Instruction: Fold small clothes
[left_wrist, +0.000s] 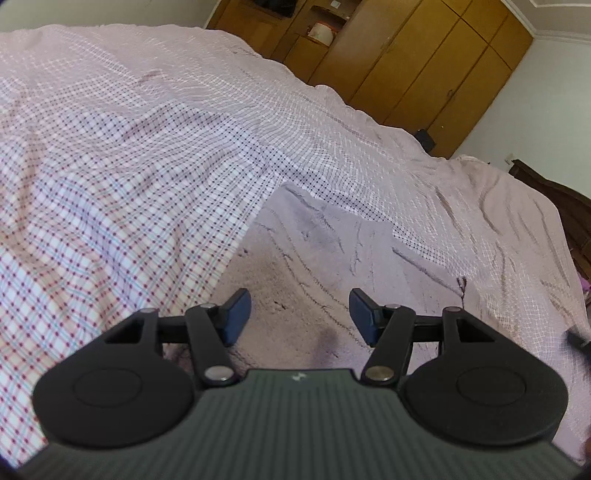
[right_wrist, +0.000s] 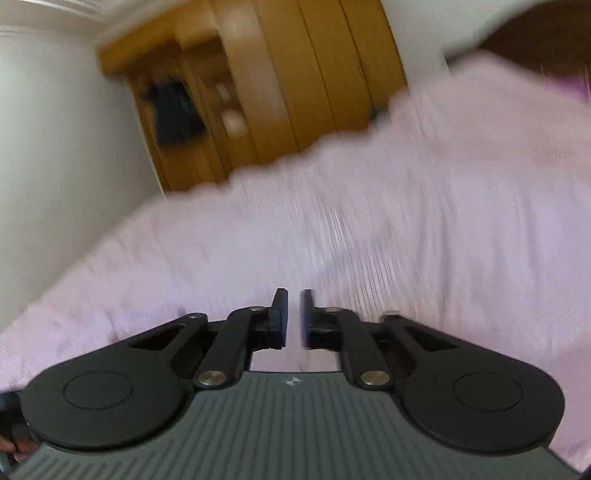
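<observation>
A plain pale pinkish-grey cloth (left_wrist: 314, 258), creased with dark wrinkle lines, lies flat on the checked bed sheet (left_wrist: 110, 166). In the left wrist view my left gripper (left_wrist: 298, 301) hovers over the near part of this cloth, open wide, with nothing between its blue pads (left_wrist: 236, 317). The right wrist view is blurred. My right gripper (right_wrist: 293, 295) stands above the pink bedding (right_wrist: 406, 221) with only a narrow gap between its fingers and no cloth in that gap. The pinkish-grey cloth does not show in the right wrist view.
A wooden wardrobe (left_wrist: 424, 62) stands beyond the bed's far edge and also shows as the wardrobe (right_wrist: 277, 92) in the right view. A dark wooden headboard (left_wrist: 554, 206) rises at the right. The sheet is rumpled at the far right.
</observation>
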